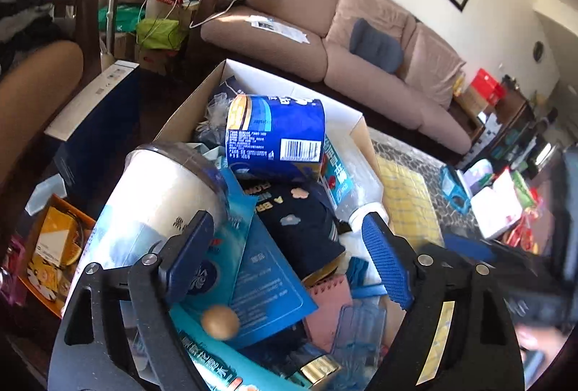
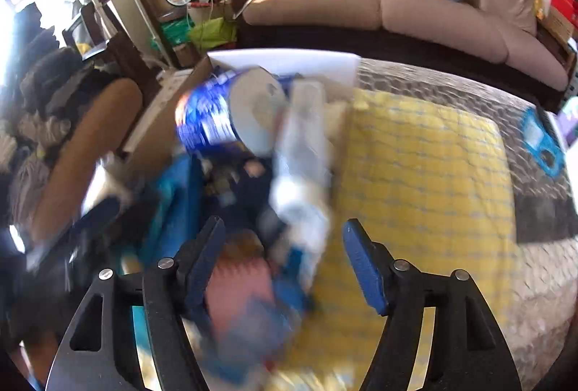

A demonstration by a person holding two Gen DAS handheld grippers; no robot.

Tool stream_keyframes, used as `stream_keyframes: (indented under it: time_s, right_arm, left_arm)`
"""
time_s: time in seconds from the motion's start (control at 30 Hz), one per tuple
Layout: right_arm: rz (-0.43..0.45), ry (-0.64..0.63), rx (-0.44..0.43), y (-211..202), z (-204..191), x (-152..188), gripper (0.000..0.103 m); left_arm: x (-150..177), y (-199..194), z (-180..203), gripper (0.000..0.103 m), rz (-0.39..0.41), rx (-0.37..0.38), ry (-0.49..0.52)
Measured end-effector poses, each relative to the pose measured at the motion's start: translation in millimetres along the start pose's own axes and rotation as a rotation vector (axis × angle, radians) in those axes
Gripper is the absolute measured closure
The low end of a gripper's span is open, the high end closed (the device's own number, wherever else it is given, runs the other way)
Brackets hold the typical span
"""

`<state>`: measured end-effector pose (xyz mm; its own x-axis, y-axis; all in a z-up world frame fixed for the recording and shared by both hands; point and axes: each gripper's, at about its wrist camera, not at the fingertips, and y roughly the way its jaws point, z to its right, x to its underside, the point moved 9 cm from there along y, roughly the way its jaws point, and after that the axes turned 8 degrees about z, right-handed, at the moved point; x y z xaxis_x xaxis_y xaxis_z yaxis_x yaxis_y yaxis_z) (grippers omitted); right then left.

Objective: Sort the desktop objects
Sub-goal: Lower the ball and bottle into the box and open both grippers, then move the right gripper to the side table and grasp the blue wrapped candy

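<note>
Below the wide-open, empty left gripper (image 1: 289, 246) sits a crammed cardboard box (image 1: 188, 109): tipped blue cylindrical can (image 1: 278, 127), white plastic jar (image 1: 166, 196); the right gripper (image 2: 285, 257) gapes empty too.

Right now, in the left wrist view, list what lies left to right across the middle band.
Orange box → clear tumbler → blue can → plastic bottle → yellow checked cloth → blue cutout piece → white box.

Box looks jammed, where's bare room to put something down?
The yellow checked cloth right of the cardboard box is bare. The box is heaped: blue tin can, white plastic bottle, pink notepad.
</note>
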<state>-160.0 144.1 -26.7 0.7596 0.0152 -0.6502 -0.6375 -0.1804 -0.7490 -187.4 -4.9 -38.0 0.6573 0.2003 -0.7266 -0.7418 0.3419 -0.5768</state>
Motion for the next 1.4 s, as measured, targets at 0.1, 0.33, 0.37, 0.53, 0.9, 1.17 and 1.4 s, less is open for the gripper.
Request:
stream_keyframes:
  time_s: [0.1,0.33,0.37,0.53,0.9,1.17,1.4]
  right_arm:
    - [0.039,-0.008,0.092,-45.8,39.2,29.5,0.035]
    - [0.017,0.300,-0.036,-151.3,108.0,132.0,0.026]
    - [0.044,0.326,-0.008,-163.8,120.5,142.2,0.020]
    - [0.092,0.446,0.172,-193.7,199.5,190.3,0.020]
    - [0.150,0.672,0.604,-253.5,411.4,258.3,0.020]
    - [0.125,0.925,0.905,-321.1,555.1,373.0,0.020]
    - [0.072,1.095,0.946,-311.7,612.3,434.4,0.021]
  left_arm:
    - [3.7,-5.3,-0.3,0.020,0.000,0.003,-0.004]
    - [14.8,-20.5,5.4,0.020,0.014,0.015,-0.030]
    - [15.8,-22.6,7.4,0.020,0.020,0.018,-0.021]
    - [22.2,-43.4,9.7,0.020,0.107,-0.044,0.056]
    - [45.8,-107.1,30.7,0.005,0.382,-0.176,0.205]
    - [75.7,-102.6,57.7,0.005,0.419,-0.183,0.180]
    - [124.0,-84.1,100.3,0.005,0.445,-0.175,0.291]
